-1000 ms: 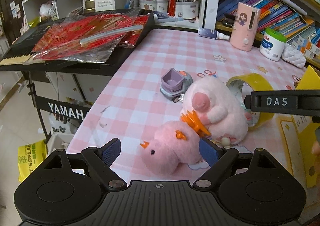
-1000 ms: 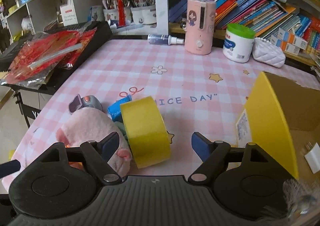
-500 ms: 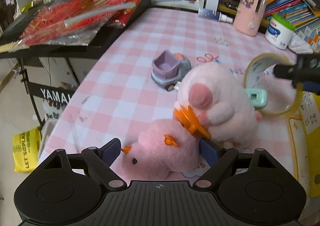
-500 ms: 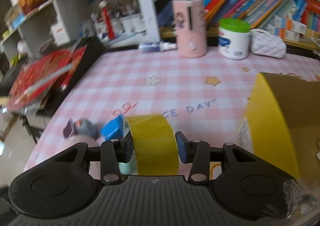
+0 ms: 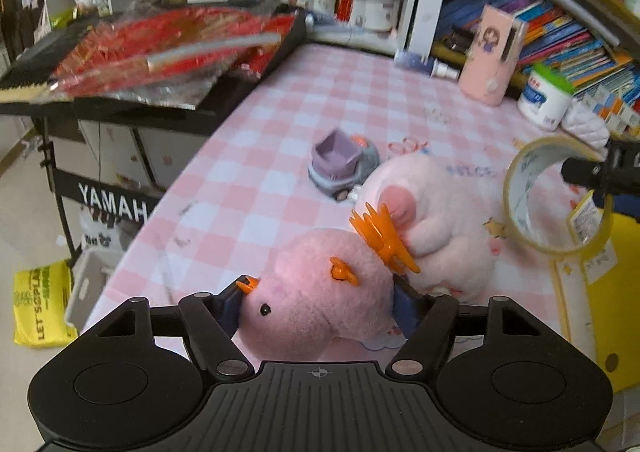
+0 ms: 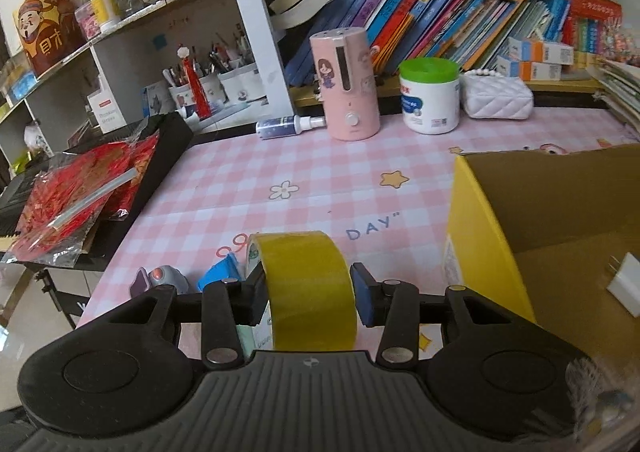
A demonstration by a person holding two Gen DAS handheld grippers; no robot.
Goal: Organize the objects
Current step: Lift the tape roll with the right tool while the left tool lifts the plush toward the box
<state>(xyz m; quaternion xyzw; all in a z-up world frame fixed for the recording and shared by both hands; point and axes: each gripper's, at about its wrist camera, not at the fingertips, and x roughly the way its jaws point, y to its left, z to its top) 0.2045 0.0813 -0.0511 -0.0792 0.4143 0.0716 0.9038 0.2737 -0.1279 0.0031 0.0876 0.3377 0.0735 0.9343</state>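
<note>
Gripping from both sides, the left gripper [image 5: 318, 302] has its blue pads closed against the pink plush bird [image 5: 320, 304], which lies on the checked tablecloth [image 5: 256, 180] with its orange beak pointing left and its long axis running left to right across the fingers; its tail end presses against a paler pink plush [image 5: 432, 228] just behind. The right gripper [image 6: 308, 288] holds the yellow tape roll [image 6: 308, 284] clamped across its width, lifted on edge, its open core facing sideways. Just to the right stands the yellow cardboard box [image 6: 480, 252], with one small white item visible inside. Farther back, the purple toy truck [image 5: 344, 166] sits on the cloth. In my judgement the sorting is at an early stage: two items in hand, at least two more left.
</note>
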